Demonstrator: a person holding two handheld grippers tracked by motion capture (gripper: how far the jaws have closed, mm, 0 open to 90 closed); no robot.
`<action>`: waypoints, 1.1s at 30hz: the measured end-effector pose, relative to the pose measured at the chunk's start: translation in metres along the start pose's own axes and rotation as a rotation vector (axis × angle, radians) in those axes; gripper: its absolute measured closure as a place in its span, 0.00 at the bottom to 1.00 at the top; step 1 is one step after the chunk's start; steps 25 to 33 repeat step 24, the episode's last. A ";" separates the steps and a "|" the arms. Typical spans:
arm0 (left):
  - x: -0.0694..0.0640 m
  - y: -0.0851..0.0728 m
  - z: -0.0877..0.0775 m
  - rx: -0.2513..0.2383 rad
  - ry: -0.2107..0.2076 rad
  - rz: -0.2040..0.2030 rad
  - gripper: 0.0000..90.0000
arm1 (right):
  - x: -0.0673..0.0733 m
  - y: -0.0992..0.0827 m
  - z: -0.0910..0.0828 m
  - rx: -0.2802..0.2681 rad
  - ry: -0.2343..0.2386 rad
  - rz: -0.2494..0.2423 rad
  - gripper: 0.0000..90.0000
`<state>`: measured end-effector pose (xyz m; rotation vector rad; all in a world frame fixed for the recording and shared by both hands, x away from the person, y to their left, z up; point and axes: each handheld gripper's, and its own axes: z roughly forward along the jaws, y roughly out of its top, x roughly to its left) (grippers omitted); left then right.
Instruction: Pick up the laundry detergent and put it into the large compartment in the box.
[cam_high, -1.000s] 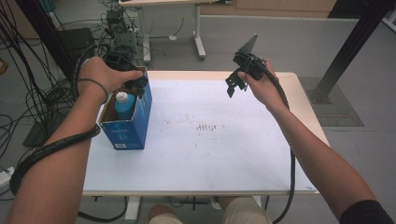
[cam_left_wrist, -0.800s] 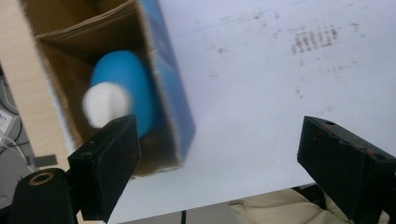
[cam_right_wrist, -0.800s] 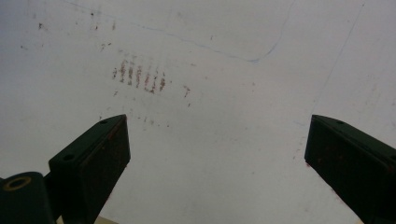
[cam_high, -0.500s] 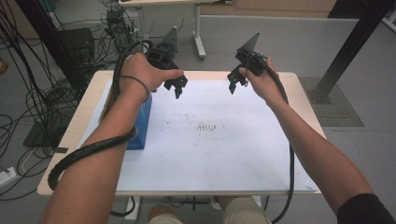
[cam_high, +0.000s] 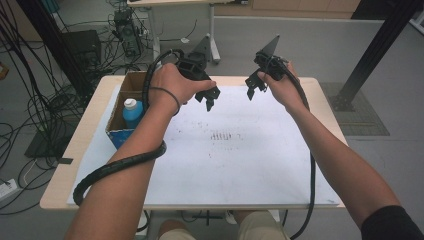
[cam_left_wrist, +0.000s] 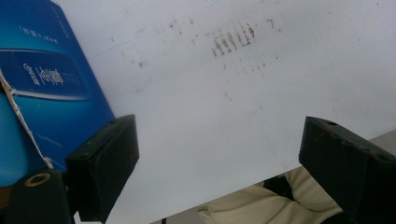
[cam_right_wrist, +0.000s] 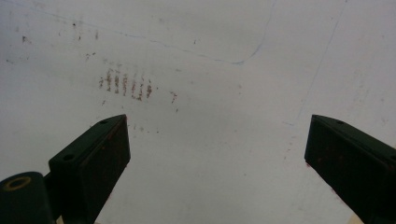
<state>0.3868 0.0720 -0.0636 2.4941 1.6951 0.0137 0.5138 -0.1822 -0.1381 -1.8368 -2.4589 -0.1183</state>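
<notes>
My left gripper (cam_high: 207, 100) hovers over the far left part of the white sheet (cam_high: 225, 165), just right of the blue cardboard box (cam_high: 116, 131). Its jaws have just been opening and stand wide apart with nothing between them (cam_left_wrist: 215, 163). A blue bottle with a white cap (cam_high: 132, 113) stands inside the box. My right gripper (cam_high: 251, 88) hangs open and empty above the sheet's far middle (cam_right_wrist: 215, 158). Faint rust-coloured marks (cam_high: 225, 136) lie on the sheet between and below the two grippers.
The blue box side (cam_left_wrist: 46, 84) lies close at the left of the left gripper view. Cables and a dark computer case (cam_high: 85, 47) crowd the floor at the far left. A black post (cam_high: 380, 45) rises at the right. Another table's legs (cam_high: 212, 35) stand behind.
My left hand has come away from the box and moved right, out over the sheet, leaving the bottle in the box. The right hand has stayed put.
</notes>
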 end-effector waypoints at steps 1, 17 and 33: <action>0.000 0.000 0.000 0.000 0.002 0.001 0.14 | 0.000 0.000 0.000 0.001 0.000 0.002 0.08; 0.002 -0.002 0.001 0.005 0.014 0.001 0.14 | 0.003 -0.003 -0.001 -0.002 -0.006 -0.003 0.08; 0.001 -0.001 0.002 0.009 0.014 0.006 0.14 | 0.003 -0.005 -0.003 -0.010 -0.007 -0.005 0.07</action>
